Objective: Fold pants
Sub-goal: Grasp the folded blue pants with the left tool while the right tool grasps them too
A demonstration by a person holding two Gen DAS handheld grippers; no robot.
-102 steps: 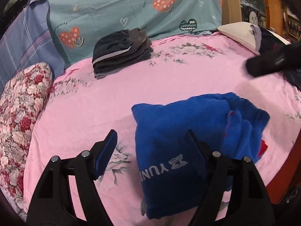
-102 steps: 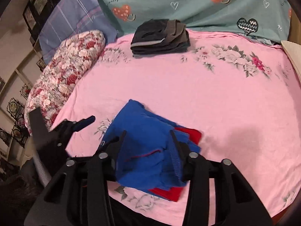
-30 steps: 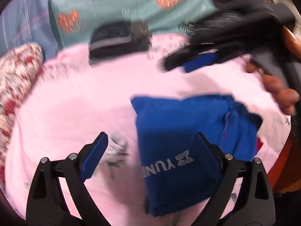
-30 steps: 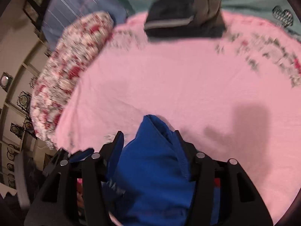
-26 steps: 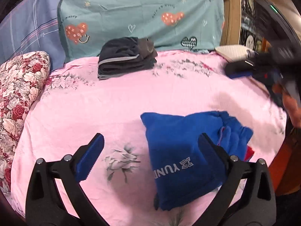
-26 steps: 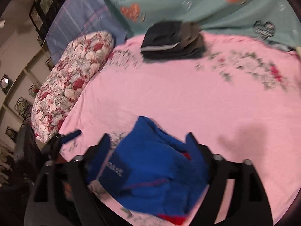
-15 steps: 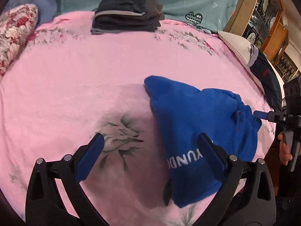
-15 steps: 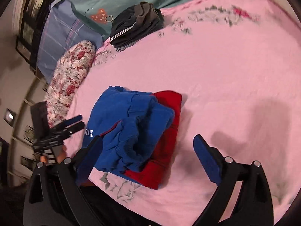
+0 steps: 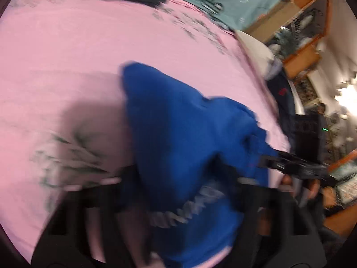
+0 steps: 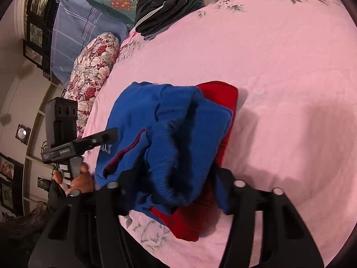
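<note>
Both the left gripper [image 9: 178, 178] and right gripper [image 10: 171, 178] are closing their fingers on the folded blue pants [image 10: 160, 134] between them; next comes lifting the bundle together.

left gripper [image 9: 178, 178], right gripper [image 10: 174, 178] — jaws closing, angled down

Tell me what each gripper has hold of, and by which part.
Both are closing on the blue pants: right gripper at the ribbed end, left gripper at the lettered end. A firm grip cannot be told.
</note>
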